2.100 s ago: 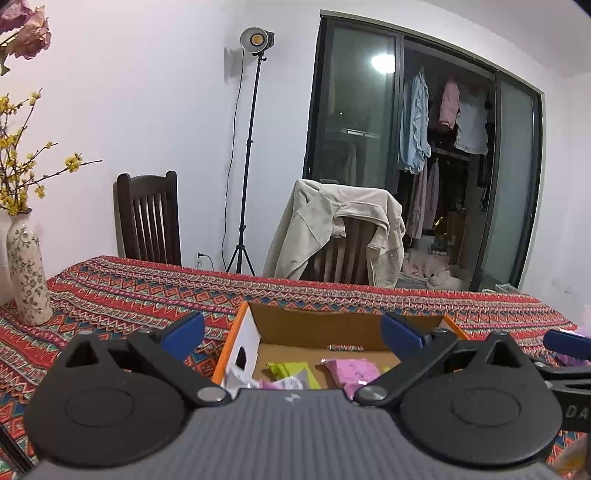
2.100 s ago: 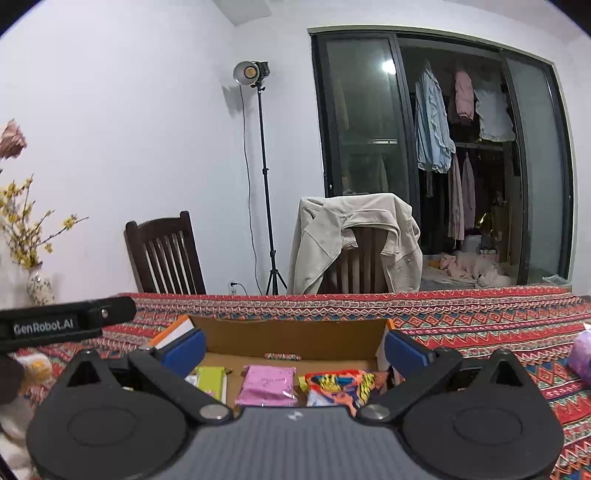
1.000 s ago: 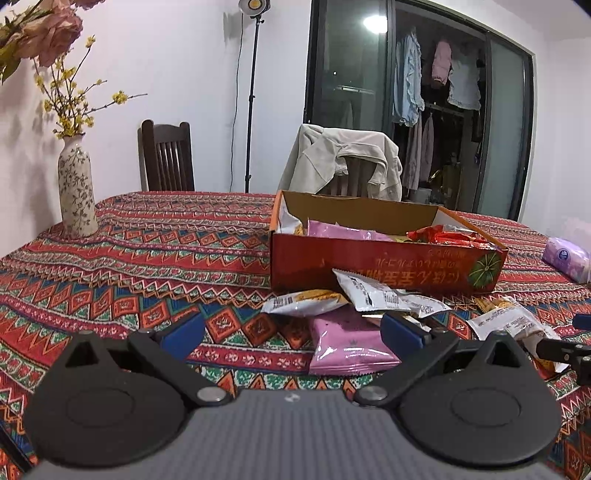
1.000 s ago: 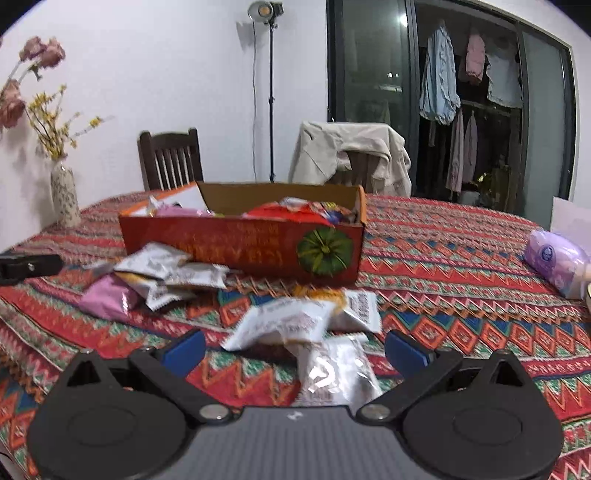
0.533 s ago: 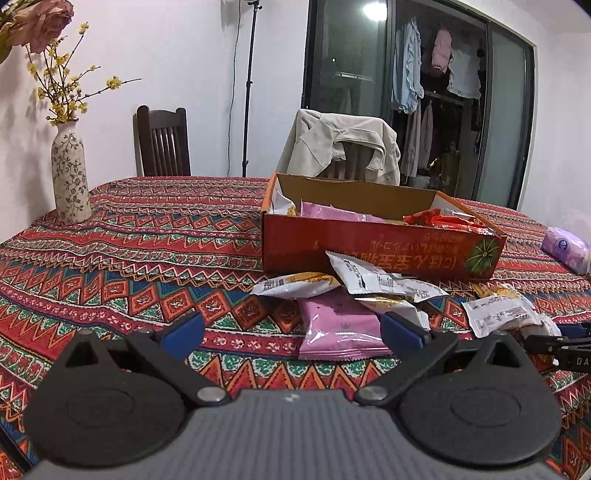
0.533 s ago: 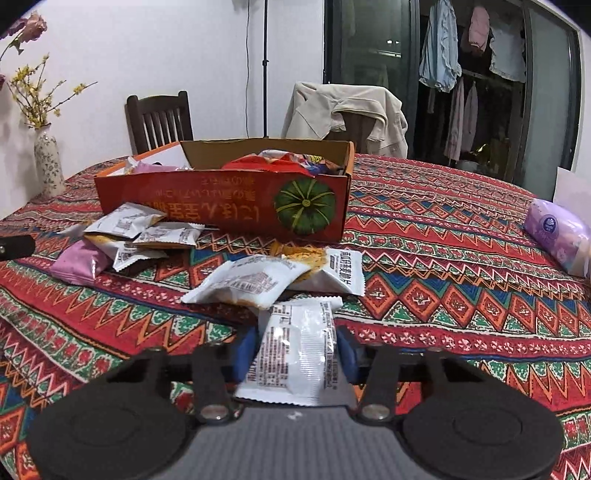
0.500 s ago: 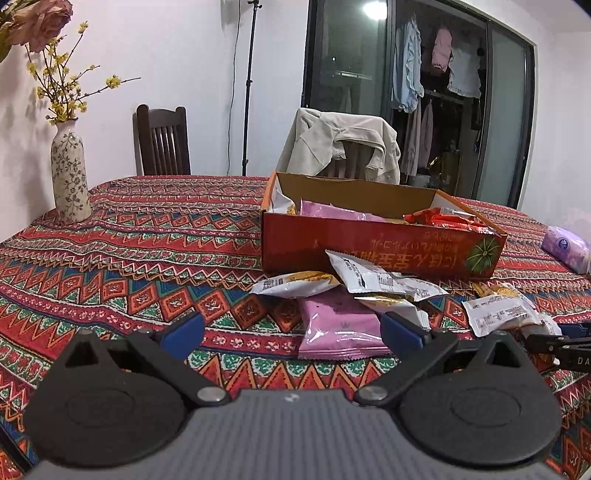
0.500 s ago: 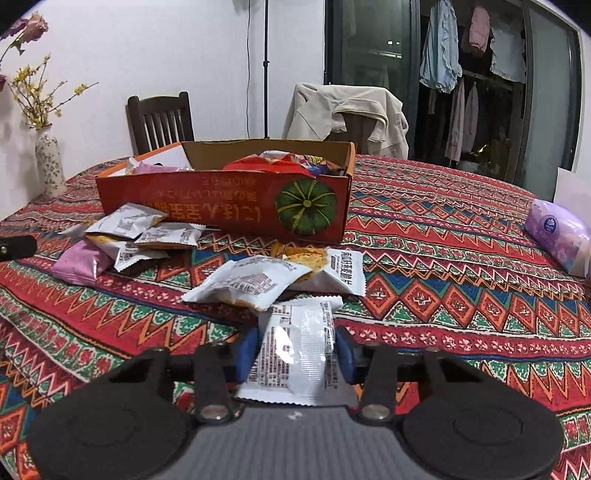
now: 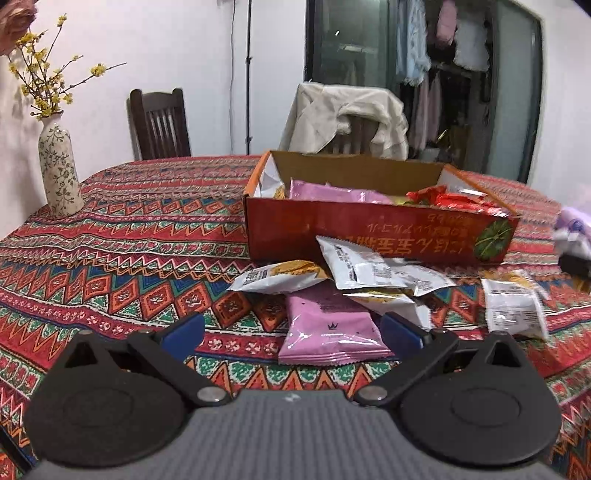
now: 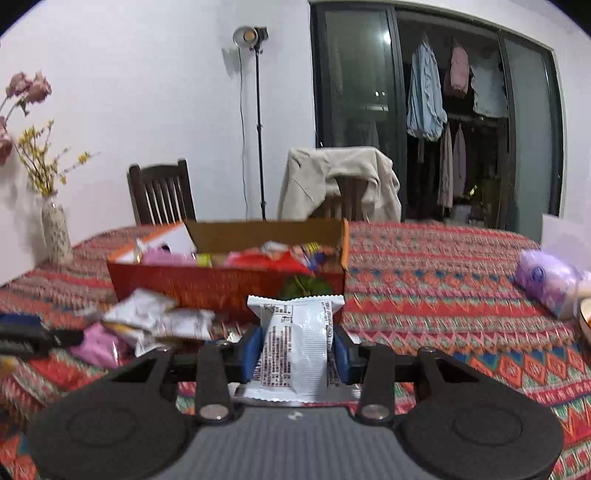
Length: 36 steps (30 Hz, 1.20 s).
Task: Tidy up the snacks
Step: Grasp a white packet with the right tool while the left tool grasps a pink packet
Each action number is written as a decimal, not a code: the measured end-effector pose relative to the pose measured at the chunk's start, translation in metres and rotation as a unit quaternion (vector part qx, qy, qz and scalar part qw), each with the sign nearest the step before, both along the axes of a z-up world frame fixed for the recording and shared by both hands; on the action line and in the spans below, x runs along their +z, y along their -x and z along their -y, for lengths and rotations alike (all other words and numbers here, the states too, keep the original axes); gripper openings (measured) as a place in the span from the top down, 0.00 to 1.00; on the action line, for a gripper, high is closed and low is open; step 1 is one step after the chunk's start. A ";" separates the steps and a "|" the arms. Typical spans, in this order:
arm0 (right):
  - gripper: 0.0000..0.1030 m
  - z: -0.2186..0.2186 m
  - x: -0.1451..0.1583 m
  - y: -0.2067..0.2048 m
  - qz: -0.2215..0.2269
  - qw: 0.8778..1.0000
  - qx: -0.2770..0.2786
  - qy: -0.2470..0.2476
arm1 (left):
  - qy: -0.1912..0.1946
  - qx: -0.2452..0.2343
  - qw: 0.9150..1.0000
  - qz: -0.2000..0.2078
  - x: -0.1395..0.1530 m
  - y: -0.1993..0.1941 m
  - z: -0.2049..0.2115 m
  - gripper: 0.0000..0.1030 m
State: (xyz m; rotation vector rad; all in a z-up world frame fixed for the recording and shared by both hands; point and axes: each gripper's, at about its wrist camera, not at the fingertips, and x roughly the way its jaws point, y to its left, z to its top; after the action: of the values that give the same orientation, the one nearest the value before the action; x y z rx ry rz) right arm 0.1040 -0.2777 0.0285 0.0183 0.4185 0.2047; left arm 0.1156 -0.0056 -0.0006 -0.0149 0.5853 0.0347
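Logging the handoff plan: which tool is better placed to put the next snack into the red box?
Right. The right tool is already shut on a white snack packet, with the red box directly ahead. The left tool is open and empty over the pink packet.

Your room is lit artificially and fairly evenly; the white wall reads bright with a faint violet cast. In your right wrist view the studio lamp [image 10: 250, 36] on its stand glows warm and throws a soft shadow on the wall beside it, and a ceiling light glares as a white spot in the dark glass door [image 10: 385, 38]. Both views bend strongly at the edges: door frames bow, and black vignette fills the right view's corners. Motion blur smears the right view's snack box [image 10: 229, 284] and the tablecloth [image 10: 443, 295], while the white packet [image 10: 295, 347] close to the lens stays sharp. The left view's right edge is smeared; its pink packet [image 9: 328, 328] shows glossy highlights.
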 end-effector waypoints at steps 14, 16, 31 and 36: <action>0.61 -0.011 -0.016 -0.043 0.001 0.997 0.013 -0.070 | -0.054 0.010 0.996 -0.064 -0.014 -0.046 0.028 0.00; 0.60 -0.011 -0.017 -0.041 0.007 0.998 0.010 -0.068 | -0.052 0.014 0.996 -0.071 -0.016 -0.052 0.030 0.01; 0.60 -0.014 -0.020 -0.034 0.008 0.997 0.036 -0.066 | -0.005 0.014 0.997 -0.077 -0.020 -0.059 0.024 0.39; 0.60 -0.013 -0.020 -0.033 0.009 0.997 0.038 -0.069 | -0.015 0.015 0.997 -0.070 -0.018 -0.047 0.021 0.39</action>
State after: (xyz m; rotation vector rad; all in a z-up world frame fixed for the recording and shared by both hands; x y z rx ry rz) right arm 0.1374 -0.2648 0.0089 0.1370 0.3877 0.3094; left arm 0.1621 -0.0270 -0.0182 0.0083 0.7236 0.0751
